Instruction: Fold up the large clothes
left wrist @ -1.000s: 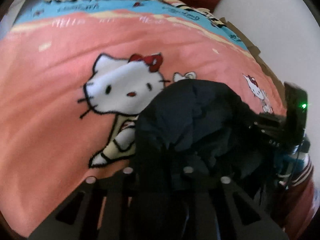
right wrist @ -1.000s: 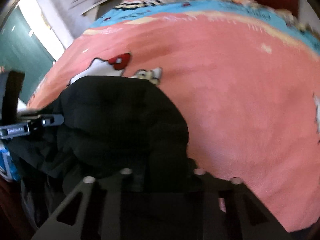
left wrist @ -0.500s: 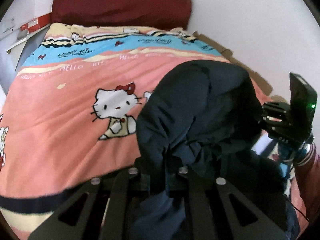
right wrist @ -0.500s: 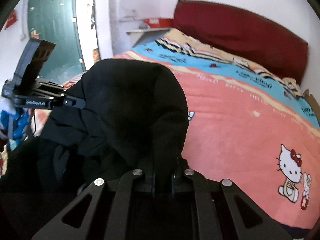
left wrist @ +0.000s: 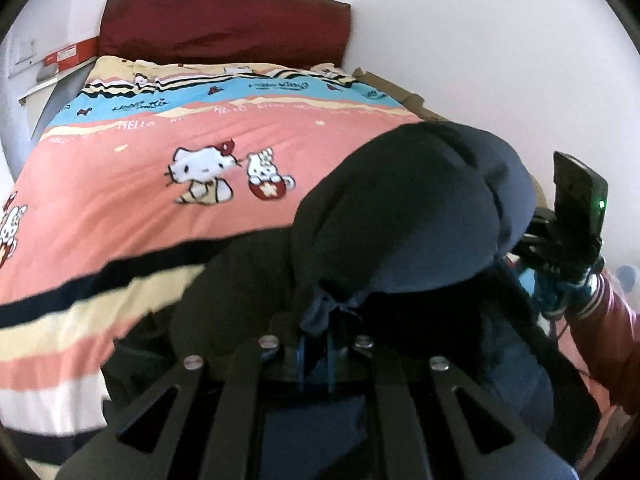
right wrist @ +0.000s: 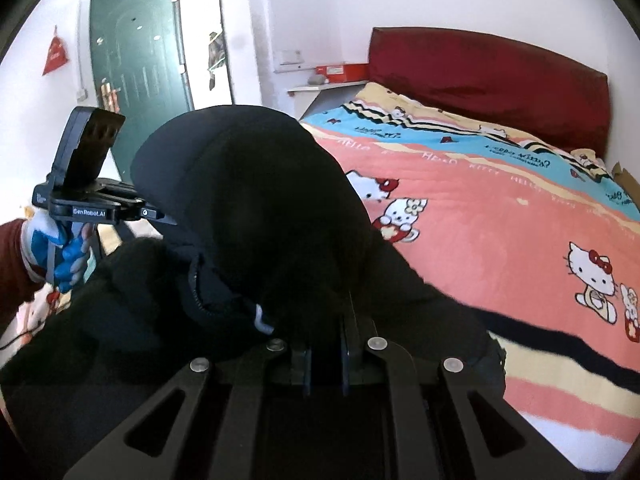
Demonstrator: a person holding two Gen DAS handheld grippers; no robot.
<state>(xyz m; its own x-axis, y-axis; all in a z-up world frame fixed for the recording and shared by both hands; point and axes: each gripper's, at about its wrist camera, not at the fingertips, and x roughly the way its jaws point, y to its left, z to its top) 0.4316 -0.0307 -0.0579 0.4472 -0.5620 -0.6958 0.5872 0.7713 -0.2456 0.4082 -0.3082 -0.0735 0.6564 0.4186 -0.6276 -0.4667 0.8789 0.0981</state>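
A large dark navy garment [left wrist: 404,216], padded and bunched up, hangs lifted above the near end of the bed. My left gripper [left wrist: 316,340] is shut on a fold of its fabric, which puffs up over the fingers. In the right wrist view the same garment [right wrist: 256,216] fills the centre, and my right gripper [right wrist: 326,332] is shut on another fold of it. Both sets of fingertips are buried in the cloth. The two grippers hold the garment side by side, a short way apart.
The bed's pink cartoon-cat cover [left wrist: 160,220] stretches ahead to a dark red headboard [left wrist: 224,28]. A white wall runs along the right. A shelf with a red box [right wrist: 340,70] and a green door [right wrist: 136,76] are on the left. A gloved hand [right wrist: 68,256] with a red sleeve grips the left handle.
Both grippers have risen and drawn back from the bed with the garment. It has come up off the cover, and the whole bed and headboard now show.
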